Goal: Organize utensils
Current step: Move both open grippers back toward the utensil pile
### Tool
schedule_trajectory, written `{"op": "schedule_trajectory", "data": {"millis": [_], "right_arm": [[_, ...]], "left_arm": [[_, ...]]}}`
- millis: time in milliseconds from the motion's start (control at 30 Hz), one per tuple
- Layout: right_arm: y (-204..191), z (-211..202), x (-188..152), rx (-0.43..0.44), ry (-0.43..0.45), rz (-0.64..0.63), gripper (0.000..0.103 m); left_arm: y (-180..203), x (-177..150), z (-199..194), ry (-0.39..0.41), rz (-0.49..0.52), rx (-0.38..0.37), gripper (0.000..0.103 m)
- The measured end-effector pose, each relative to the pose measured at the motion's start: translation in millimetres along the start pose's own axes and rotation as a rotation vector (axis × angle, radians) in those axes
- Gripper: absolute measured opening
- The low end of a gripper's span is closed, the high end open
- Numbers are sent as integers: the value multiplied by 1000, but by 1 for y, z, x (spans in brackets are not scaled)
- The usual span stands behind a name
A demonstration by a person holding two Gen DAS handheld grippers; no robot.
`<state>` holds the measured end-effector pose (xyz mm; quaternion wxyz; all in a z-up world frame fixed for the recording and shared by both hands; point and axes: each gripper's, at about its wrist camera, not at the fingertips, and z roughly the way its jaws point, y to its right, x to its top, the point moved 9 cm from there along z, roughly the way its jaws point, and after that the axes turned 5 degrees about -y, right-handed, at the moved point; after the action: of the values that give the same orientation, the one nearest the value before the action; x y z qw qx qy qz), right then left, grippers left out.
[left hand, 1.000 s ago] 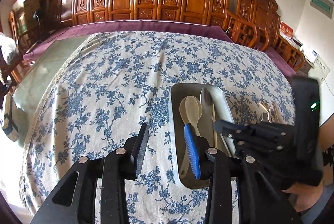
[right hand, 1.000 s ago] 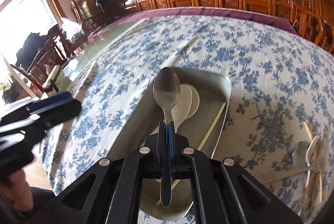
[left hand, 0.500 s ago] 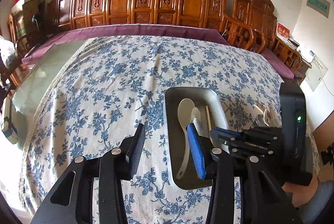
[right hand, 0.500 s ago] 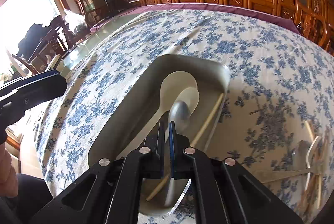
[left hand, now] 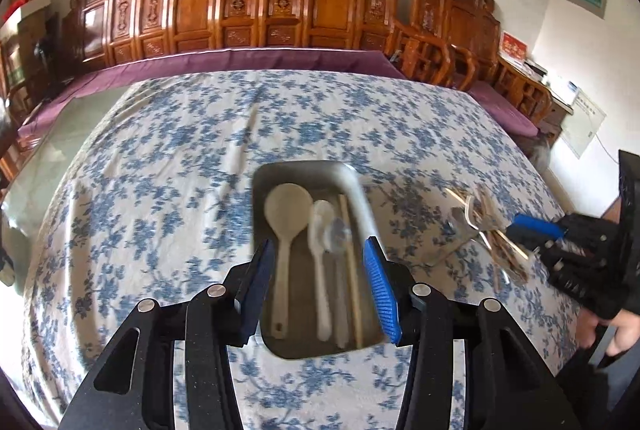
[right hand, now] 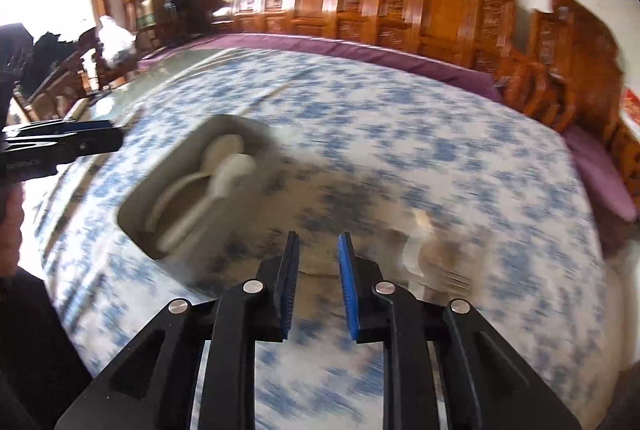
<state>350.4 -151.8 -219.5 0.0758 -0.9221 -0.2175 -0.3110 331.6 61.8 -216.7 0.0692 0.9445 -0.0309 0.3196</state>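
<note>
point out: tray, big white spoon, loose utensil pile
tray (left hand: 362, 195), left wrist view, on its right rim.
big white spoon (left hand: 288, 205), left wrist view, on its bowl.
loose utensil pile (left hand: 486, 230), left wrist view, on the pile's middle.

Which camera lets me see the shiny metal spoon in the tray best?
The left wrist view: the metal spoon lies in the tray beside two white spoons, only slightly blurred. The right wrist view is badly smeared, and no metal spoon can be made out there.

A grey rectangular metal tray (left hand: 262, 218) sits on my blue-flowered tablecloth (left hand: 160, 189), straight ahead of my left gripper (left hand: 320, 268). In it, left to right: a white plastic ladle (left hand: 286, 218), a white spoon (left hand: 320, 250), a metal spoon (left hand: 339, 238), a wooden chopstick (left hand: 352, 270). Right of the tray lies a loose pile of utensils (left hand: 486, 230); carved wooden chairs (left hand: 280, 1) stand behind the table.
</note>
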Motion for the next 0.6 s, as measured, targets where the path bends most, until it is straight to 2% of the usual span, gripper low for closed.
{"op": "schedule_trajectory", "data": {"millis": [100, 200, 233, 267, 300, 600], "right_arm": [[33, -8, -12, -40, 10, 52, 39], [57, -9, -25, -63, 2, 91, 40], [61, -8, -29, -67, -2, 96, 40], [62, -5, -32, -65, -10, 97, 40], [65, -1, -36, -59, -23, 99, 40], [77, 26, -71, -25, -65, 174, 40]], "left_arm": [[22, -5, 6, -10, 48, -3, 44], [42, -9, 11, -19, 97, -2, 45], [50, -11, 13, -21, 111, -8, 49], [56, -12, 14, -21, 120, -13, 59], [62, -13, 15, -21, 131, -20, 61], [112, -26, 39, -65, 237, -23, 61]]}}
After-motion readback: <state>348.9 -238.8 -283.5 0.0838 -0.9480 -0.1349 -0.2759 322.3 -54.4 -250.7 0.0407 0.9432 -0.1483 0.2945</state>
